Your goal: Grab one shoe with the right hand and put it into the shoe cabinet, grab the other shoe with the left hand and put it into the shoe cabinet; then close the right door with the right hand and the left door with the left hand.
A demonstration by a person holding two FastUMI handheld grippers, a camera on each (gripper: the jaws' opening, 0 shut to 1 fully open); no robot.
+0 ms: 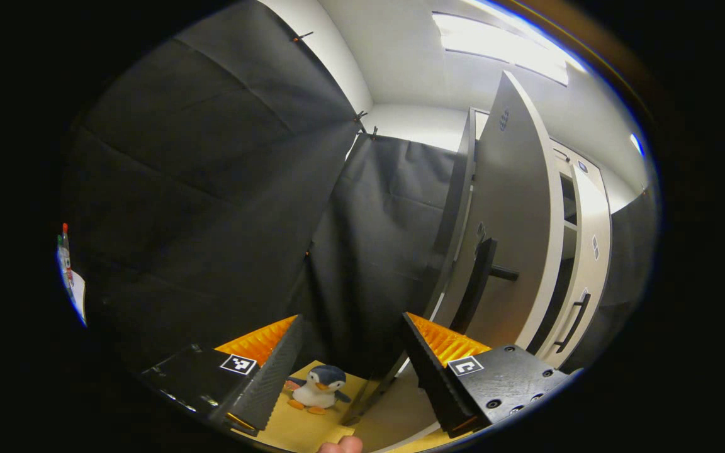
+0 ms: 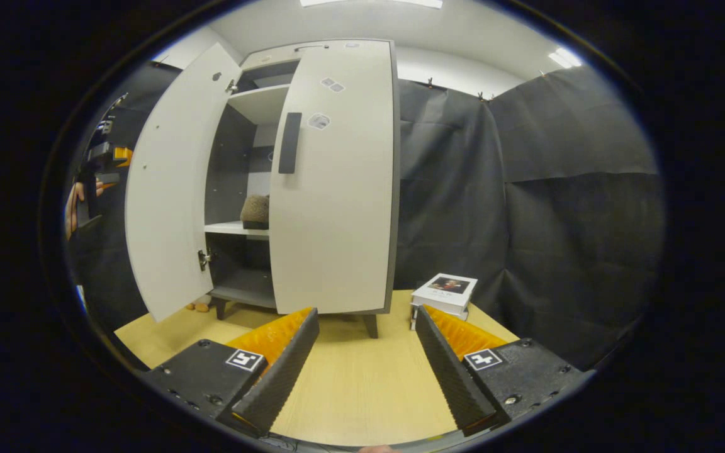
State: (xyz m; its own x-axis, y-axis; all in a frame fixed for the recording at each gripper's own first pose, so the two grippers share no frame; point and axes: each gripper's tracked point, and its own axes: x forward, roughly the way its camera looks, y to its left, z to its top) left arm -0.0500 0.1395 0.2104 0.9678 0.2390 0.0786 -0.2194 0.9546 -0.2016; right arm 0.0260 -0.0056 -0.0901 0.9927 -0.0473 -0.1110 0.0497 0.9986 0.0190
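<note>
Tall pale shoe cabinet (image 2: 331, 189) stood on the wooden floor (image 2: 362, 384), right door shut, left door (image 2: 167, 189) swung wide, brown fuzzy shoe (image 2: 255, 211) on its middle shelf, left gripper (image 1: 353, 352) and right gripper (image 2: 365, 352) both spread apart, holding nothing.

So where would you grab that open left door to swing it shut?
Probably by its long dark handle, coming from the door's outer face. The left door stands wide open, edge-on beside the open left gripper, and the handle juts out on a post, giving the fingers something to hook or push.
</note>
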